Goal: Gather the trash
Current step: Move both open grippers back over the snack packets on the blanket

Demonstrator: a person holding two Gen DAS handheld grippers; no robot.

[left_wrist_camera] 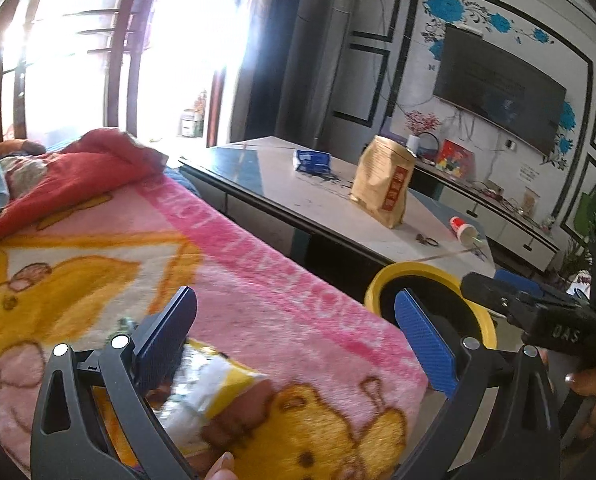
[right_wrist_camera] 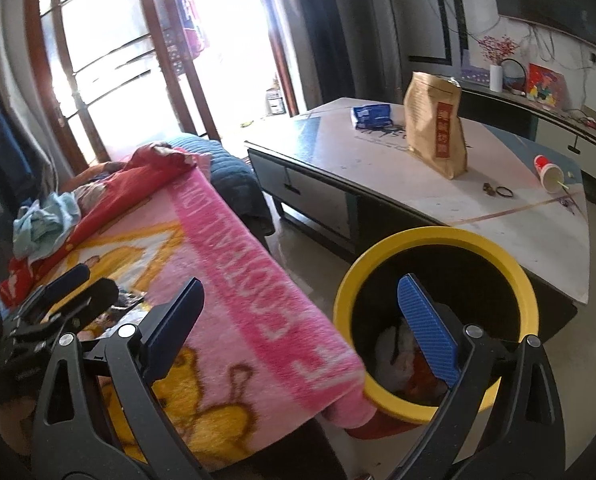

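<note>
Yellow-rimmed round bin [right_wrist_camera: 434,316] is standing beside the pink fleece blanket [right_wrist_camera: 257,300], with white trash inside. Left gripper [left_wrist_camera: 298,344] is hovering spread open over a crinkly yellow-and-silver wrapper [left_wrist_camera: 205,384] on the blanket; right gripper [right_wrist_camera: 302,328] is gaping empty above the bin.

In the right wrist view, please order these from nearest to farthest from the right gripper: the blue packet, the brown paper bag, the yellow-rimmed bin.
From the right gripper:
1. yellow-rimmed bin, just ahead, under the right finger.
2. brown paper bag, standing mid-table.
3. blue packet, lying at the table's far side, left of the bag.
</note>
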